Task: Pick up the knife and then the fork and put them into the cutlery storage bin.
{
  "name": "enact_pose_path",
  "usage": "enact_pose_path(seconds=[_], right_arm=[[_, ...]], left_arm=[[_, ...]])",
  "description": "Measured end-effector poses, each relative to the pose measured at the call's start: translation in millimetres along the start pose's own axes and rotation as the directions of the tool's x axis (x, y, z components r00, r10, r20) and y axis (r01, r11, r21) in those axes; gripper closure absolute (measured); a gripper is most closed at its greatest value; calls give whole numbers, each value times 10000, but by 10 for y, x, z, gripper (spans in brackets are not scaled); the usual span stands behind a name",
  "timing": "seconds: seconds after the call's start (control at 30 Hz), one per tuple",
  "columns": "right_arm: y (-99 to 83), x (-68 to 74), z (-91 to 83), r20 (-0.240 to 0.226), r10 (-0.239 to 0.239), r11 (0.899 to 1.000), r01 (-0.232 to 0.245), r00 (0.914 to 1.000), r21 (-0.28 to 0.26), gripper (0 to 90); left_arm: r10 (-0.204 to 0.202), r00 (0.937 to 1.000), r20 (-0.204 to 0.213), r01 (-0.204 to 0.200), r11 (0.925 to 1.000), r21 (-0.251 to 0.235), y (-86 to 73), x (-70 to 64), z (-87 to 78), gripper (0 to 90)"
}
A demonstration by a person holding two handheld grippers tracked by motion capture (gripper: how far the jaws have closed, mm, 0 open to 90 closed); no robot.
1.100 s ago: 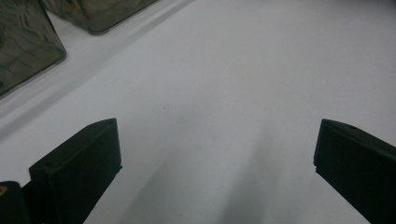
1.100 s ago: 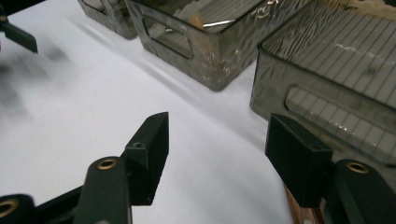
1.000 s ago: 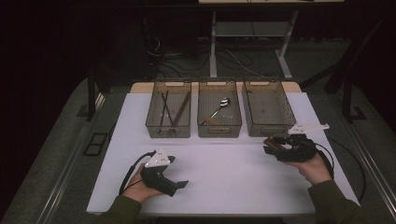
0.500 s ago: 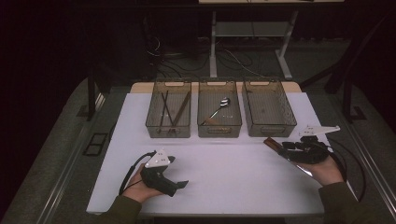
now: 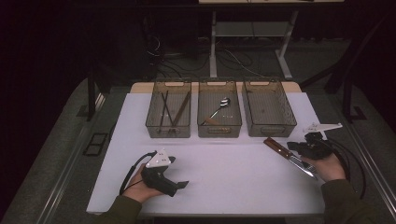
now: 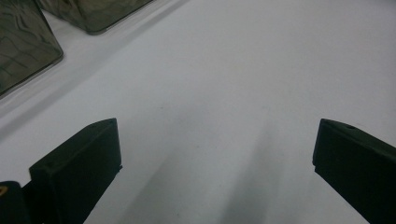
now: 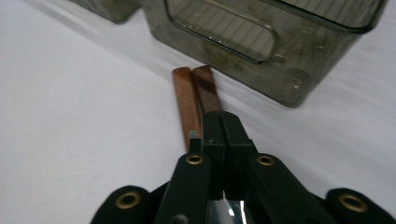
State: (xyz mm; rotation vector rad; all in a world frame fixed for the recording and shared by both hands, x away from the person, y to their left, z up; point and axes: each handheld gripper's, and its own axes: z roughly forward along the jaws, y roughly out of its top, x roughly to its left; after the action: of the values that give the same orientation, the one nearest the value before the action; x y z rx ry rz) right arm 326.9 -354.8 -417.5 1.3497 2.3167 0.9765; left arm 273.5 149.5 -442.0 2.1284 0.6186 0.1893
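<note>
Right tool (image 7: 223, 140) pinches knife (image 5: 286, 152), brown handle sticking out front, maybe touching tabletop (image 5: 233, 168). Left tool (image 6: 212, 163) wide open, holding nothing.

White counter (image 5: 233, 172), rectangular, mostly bare. Three smoky see-through bins side by side along far edge: left bin (image 5: 168, 133), middle bin (image 5: 219, 132), right bin (image 5: 270, 130). Wood-handled knife (image 5: 276, 148) at right, flat or nearly so on surface, handle end just in front of right bin, blade toward near-right corner.
</note>
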Motion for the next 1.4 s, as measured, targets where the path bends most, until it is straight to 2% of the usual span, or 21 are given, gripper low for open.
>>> enact_pose_path(seconds=[0.17, 0.3, 0.4, 0.53, 0.87, 1.07, 1.2, 1.4], right_arm=[[2, -73, 105, 347, 204, 9992, -216, 9992, 343, 894], [-20, -97, 183, 710, 115, 9968, -170, 9974, 781, 894], [-40, -113, 224, 779, 105, 9951, -181, 9969, 972, 894], [-55, -117, 269, 813, -79, 9933, -16, 9967, 1155, 894], [-55, -89, 276, 695, -202, 9932, 120, 9974, 1154, 895], [-63, -71, 257, 574, -290, 9917, 215, 9979, 1270, 894], [-82, -90, 227, 617, -307, 9905, 221, 9976, 1356, 894], [-112, -120, 187, 445, -269, 9886, 200, 9986, 1493, 894]], left_arm=[[19, 10000, 5, -19, 10000, 2, 0, -3, 2, 2], [8, 10000, 0, -8, 10000, 37, 0, -3, 5, 2], [10, 10000, 16, -11, 10000, 34, -1, -5, 7, 2], [12, 10000, 27, -12, 10000, 50, -1, -5, 8, 2], [67, 10000, 53, -67, 9999, 109, -1, -7, 9, 2], [65, 10000, 59, -66, 9999, 121, -2, -7, 5, 2], [58, 10000, 62, -58, 9999, 123, -3, -7, 6, 3], [46, 10000, 47, -46, 9999, 150, -4, -12, 8, 4]])
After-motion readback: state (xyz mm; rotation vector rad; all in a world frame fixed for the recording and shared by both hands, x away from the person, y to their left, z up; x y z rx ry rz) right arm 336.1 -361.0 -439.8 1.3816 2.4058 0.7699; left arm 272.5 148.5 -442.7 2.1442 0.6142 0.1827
